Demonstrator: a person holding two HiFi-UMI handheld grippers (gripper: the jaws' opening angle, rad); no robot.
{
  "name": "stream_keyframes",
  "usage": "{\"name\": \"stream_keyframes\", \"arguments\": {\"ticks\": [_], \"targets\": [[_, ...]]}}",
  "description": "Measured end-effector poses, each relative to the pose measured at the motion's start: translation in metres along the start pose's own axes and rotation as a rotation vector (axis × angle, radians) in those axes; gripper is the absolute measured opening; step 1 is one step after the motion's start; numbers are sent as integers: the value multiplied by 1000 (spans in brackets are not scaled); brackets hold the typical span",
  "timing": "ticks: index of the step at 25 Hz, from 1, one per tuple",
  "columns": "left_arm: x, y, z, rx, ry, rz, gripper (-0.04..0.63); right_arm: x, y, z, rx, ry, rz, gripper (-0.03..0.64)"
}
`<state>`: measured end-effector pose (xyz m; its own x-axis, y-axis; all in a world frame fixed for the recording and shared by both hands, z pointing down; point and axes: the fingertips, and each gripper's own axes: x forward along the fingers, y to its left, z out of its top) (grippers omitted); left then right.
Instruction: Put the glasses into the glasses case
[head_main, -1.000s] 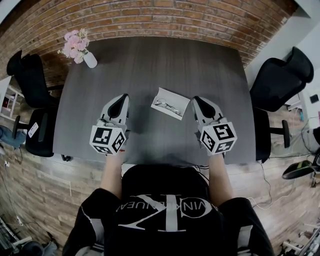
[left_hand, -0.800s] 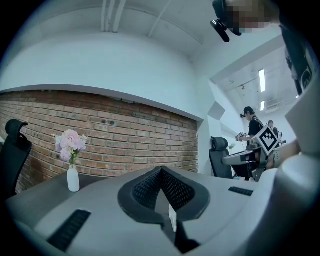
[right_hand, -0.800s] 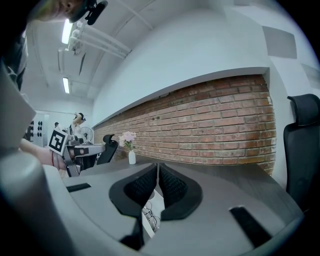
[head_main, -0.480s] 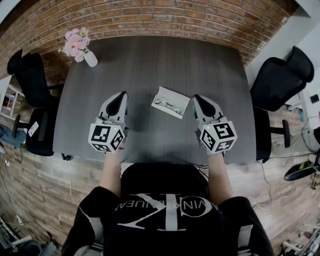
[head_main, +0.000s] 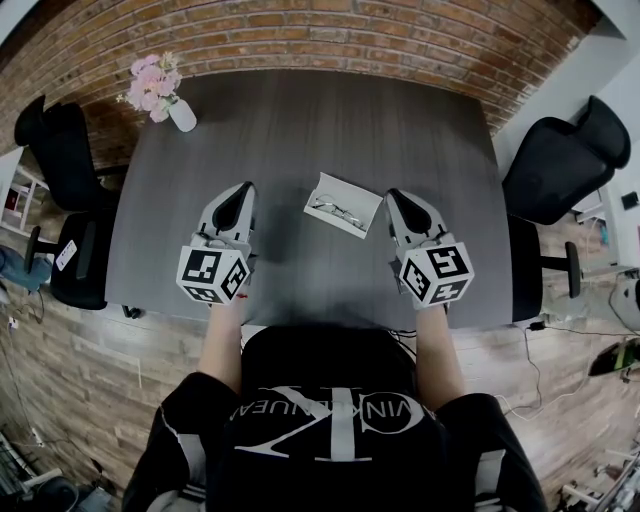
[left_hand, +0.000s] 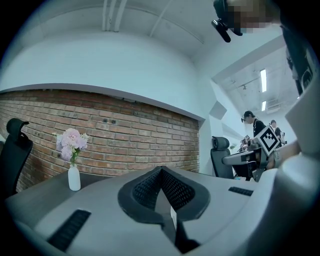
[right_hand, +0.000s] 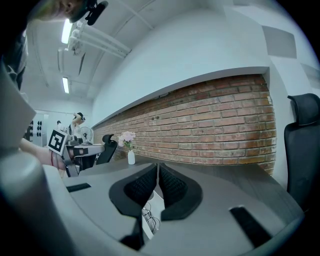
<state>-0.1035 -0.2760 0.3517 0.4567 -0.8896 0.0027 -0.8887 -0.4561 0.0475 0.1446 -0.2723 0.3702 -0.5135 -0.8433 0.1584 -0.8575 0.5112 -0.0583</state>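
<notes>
Though both are pressed together on nothing, the left claw and the right claw hover level above the table, flanking the glasses, which lie on the white glasses case a little ahead of both tips. Their long axis slants toward the right claw, the nearer one, so it seems better placed to reach.

Glasses lie on the white case; table grey.

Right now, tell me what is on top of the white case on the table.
A pair of thin-framed glasses lies on the white case. The table under the case is covered, and it cannot be told whether the glasses sit in a tray or on a lid.
</notes>
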Motion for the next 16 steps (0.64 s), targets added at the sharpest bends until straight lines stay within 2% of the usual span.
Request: {"name": "stream_keyframes", "arguments": {"ticks": [16], "targets": [[5,1,-15,-14,24,-1,15,3,-4,-13,18,24,-3,32]]}}
